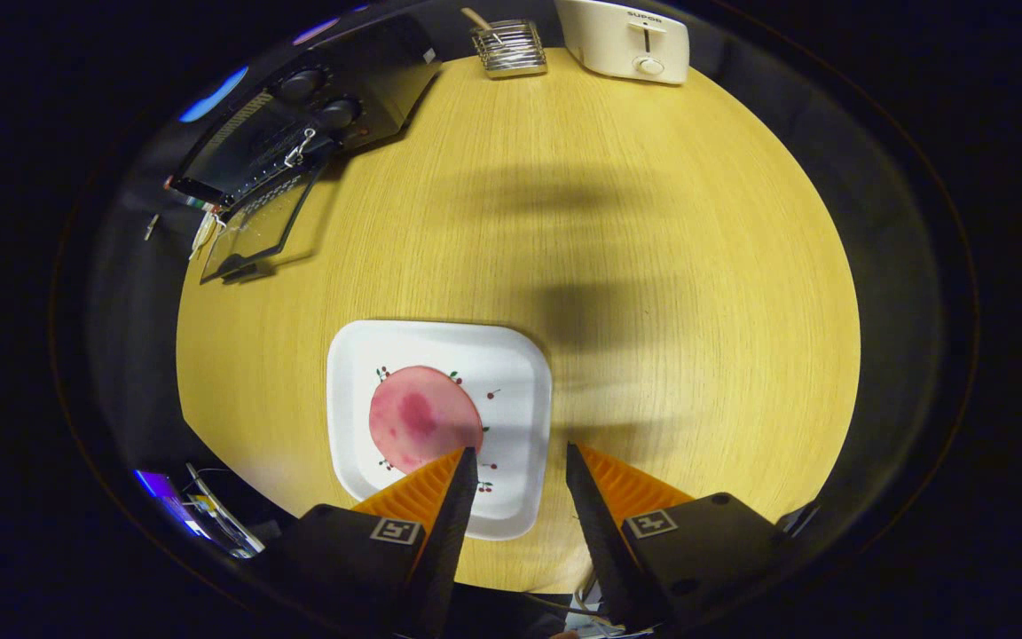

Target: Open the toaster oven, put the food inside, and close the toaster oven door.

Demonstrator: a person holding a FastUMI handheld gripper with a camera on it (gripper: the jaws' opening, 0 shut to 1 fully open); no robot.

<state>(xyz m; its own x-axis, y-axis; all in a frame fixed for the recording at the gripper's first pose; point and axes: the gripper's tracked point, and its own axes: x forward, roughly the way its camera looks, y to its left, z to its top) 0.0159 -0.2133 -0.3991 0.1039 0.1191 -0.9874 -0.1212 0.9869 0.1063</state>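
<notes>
Hovering above the round, pale wood-grain table (653, 266), the gripper (520, 461) hangs with its jaws released, a clear gap between the fingers and nothing held.

- Food: round pink slice of meat (422, 417), darker blotch at its centre, lying flat on a square white plate with small cherry prints (511, 373). Plate sits just ahead of the fingers; one fingertip overlaps the slice's near edge from this angle. Contact cannot be told.
- Black toaster oven (342, 98), two round knobs on its front, stands at the table's far edge, well apart from the plate. Its glass door (254, 222) is already dropped open, lying flat toward the table.
- Wire rack holder (509, 46) and cream-white pop-up toaster (626, 35) at the far rim, both beside the oven and off the likely path.

Step in hand, as I judge it: door-opening looks done; picking up the food comes now. Next move calls for shifting the fingers sideways to straddle the slice, coming down low, and pinching a thin, floppy edge without shoving the plate.

Writing: the cream toaster carries a short brand word on its top face, roughly "SUPOR". Square marker tags on the gripper body.
</notes>
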